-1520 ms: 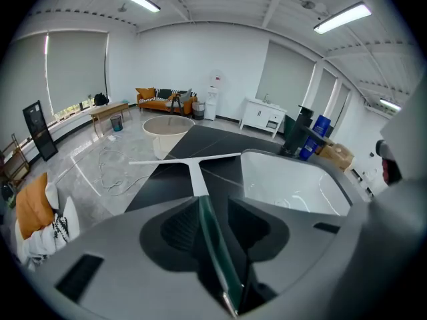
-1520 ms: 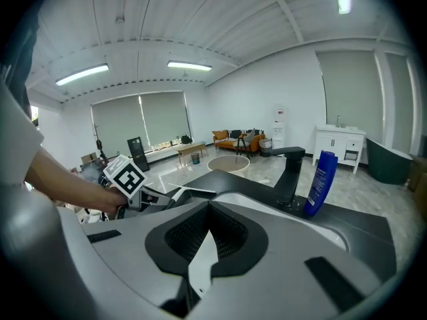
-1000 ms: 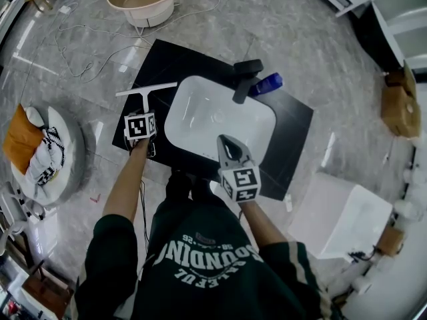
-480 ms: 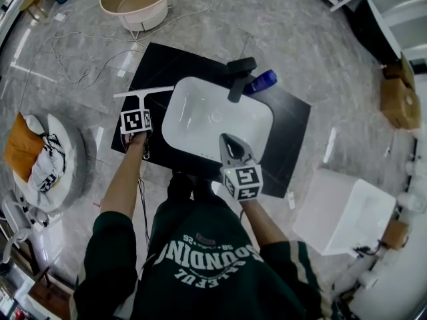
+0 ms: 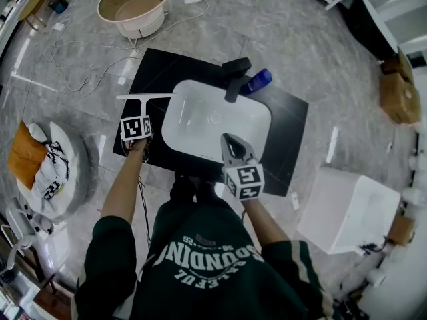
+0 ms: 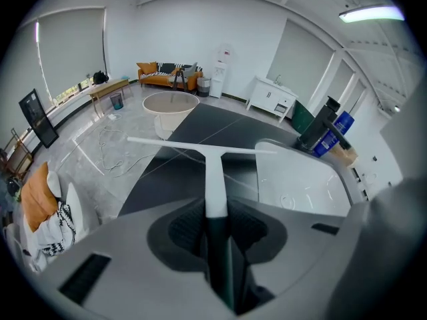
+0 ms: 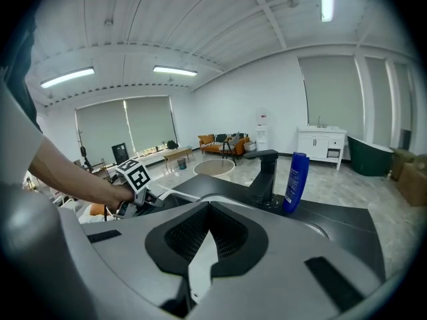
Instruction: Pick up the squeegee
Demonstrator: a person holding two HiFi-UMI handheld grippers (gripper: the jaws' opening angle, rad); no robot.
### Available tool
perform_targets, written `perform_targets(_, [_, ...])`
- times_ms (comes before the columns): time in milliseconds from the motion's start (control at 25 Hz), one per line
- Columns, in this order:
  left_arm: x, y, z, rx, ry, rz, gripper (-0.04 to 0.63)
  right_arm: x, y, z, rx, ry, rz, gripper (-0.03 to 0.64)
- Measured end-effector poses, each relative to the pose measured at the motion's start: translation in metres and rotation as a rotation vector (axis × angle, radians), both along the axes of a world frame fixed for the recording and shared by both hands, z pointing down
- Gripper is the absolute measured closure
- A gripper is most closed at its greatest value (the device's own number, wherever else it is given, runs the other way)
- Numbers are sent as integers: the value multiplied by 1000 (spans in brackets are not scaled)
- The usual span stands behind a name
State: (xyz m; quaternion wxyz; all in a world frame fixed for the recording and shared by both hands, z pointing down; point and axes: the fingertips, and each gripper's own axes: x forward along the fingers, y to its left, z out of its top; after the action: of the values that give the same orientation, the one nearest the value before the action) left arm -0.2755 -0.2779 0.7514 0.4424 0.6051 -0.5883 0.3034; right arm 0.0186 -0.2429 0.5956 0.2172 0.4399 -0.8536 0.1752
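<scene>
The squeegee [image 5: 145,97] is white, with a long thin blade and a straight handle, and lies at the left end of the black countertop [image 5: 288,133]. In the left gripper view its handle [image 6: 215,179] runs straight into my left gripper [image 6: 217,213]. The jaws are closing and the dark pads lie against both sides of the handle. In the head view the left gripper [image 5: 142,114] sits just below the blade. My right gripper [image 5: 233,143] hovers over the near rim of the white basin [image 5: 181,133], jaws together with nothing held; in its own view it [image 7: 202,249] looks towards the faucet.
A black faucet [image 5: 233,73] and a blue bottle [image 5: 257,80] stand behind the basin. On the floor are a round tub [image 5: 133,5], loose cables [image 5: 80,62], a cushioned seat [image 5: 41,160], a white box [image 5: 347,213] and a cardboard box [image 5: 397,89].
The left gripper stays at the squeegee's handle, and the blade has swung from slightly tilted to level. The right gripper has hardly moved.
</scene>
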Motion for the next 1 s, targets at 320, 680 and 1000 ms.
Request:
perform_targets(320, [23, -8, -33, 97, 6, 48, 508, 11, 4, -10, 24, -11, 26, 615])
perform_targets(680, [76, -28, -103, 293, 60, 136, 508, 47, -7, -34, 103, -19, 114, 615])
perform_targets(1000, [129, -39, -179, 478, 96, 241, 508, 98, -26, -70, 197, -49, 234, 615])
